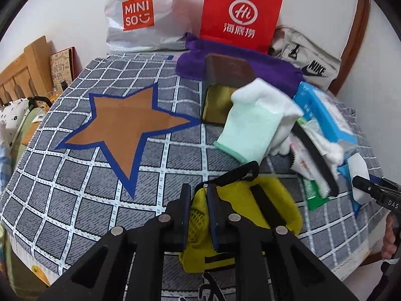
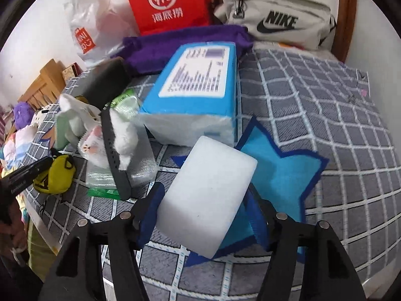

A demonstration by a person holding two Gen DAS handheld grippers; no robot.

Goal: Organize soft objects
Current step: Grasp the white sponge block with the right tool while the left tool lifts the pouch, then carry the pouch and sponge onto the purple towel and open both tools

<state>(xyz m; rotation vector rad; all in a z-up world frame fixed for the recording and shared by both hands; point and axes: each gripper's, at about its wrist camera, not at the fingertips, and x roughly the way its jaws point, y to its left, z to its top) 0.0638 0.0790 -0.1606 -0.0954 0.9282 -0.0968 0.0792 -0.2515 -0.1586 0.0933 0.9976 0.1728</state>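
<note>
Pouch first: in left wrist view our left gripper [image 1: 198, 195] pinches the yellow mesh pouch [image 1: 270, 200] by its edge, low over the checked cloth [image 1: 75, 200]. Right wrist view: right gripper [image 2: 204, 205] clamps the white sponge block [image 2: 208, 200] over the blue star [image 2: 283, 173], prob. its sorting spot.

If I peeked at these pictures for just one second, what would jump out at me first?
Probably the big orange star on the checked bedspread, and the bright red paper bag standing at the back against the wall. Close up, the right gripper has a white foam block between its pads over a blue star, and the left gripper pinches a yellow pouch.
</note>
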